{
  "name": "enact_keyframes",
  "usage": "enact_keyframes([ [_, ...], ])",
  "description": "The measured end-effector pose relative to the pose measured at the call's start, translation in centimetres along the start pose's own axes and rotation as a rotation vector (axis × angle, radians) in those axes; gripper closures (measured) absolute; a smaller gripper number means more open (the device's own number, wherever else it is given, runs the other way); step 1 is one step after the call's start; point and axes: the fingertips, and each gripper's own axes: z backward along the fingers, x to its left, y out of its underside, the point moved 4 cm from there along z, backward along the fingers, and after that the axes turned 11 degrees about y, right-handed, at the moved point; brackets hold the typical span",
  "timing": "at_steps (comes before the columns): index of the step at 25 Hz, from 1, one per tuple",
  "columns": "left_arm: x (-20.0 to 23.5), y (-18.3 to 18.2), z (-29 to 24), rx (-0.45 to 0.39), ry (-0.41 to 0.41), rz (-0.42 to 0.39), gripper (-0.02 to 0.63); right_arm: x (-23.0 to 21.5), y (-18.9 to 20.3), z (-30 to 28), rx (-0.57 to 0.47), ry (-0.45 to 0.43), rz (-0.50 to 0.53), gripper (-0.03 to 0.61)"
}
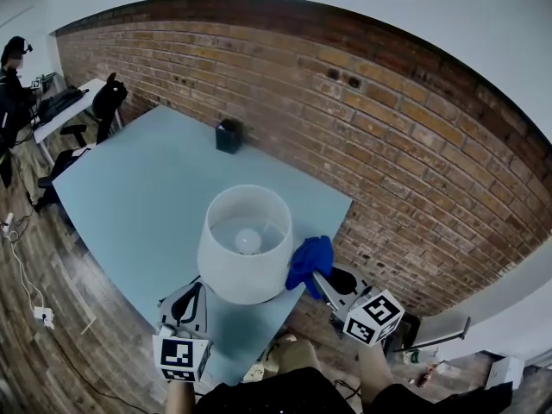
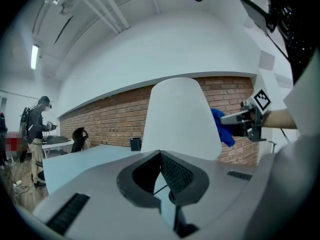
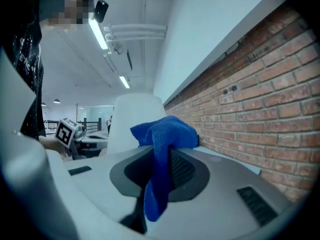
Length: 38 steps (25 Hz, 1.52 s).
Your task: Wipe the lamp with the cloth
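Note:
A lamp with a white shade (image 1: 246, 244) stands near the front corner of the light blue table (image 1: 155, 197), its bulb visible from above. My right gripper (image 1: 317, 276) is shut on a blue cloth (image 1: 310, 260), which touches the shade's right side. In the right gripper view the cloth (image 3: 162, 144) hangs out of the shut jaws (image 3: 162, 156), with the shade (image 3: 135, 119) just beyond. My left gripper (image 1: 200, 285) sits low at the shade's front left. Its jaws (image 2: 161, 156) meet, with the shade (image 2: 177, 119) right ahead and the cloth (image 2: 220, 126) beside it.
A small black box (image 1: 228, 134) stands at the table's far edge by the brick wall (image 1: 388, 128). A black office chair (image 1: 108, 97), a white desk and a person (image 1: 13, 76) are at the far left. Cables lie on the wood floor (image 1: 26, 266).

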Motion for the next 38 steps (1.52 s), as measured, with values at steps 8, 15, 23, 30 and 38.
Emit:
enact_keyframes([
  [8, 1.7, -1.3, -0.1, -0.024, -0.029, -0.034, 0.604, -1.0, -13.9, -3.4, -0.233, -0.31, -0.022, 0.517],
  [15, 3.0, -1.0, -0.7, -0.018, -0.053, -0.016, 0.604, -1.2, -11.3, -6.8, -0.143, -0.346, -0.053, 0.517],
  [23, 3.4, 0.0, -1.6, 0.011, -0.049, 0.0, 0.606, -3.3, -4.9, -8.4, -0.031, -0.265, -0.168, 0.517],
  [30, 3.3, 0.6, -2.3, 0.029, -0.053, 0.011, 0.604, -5.6, 0.8, -10.1, 0.103, -0.199, -0.2, 0.517],
  [38, 4.1, 0.5, -2.4, 0.034, -0.064, 0.006, 0.604, -7.6, -6.6, -12.8, 0.019, -0.325, -0.197, 0.517],
])
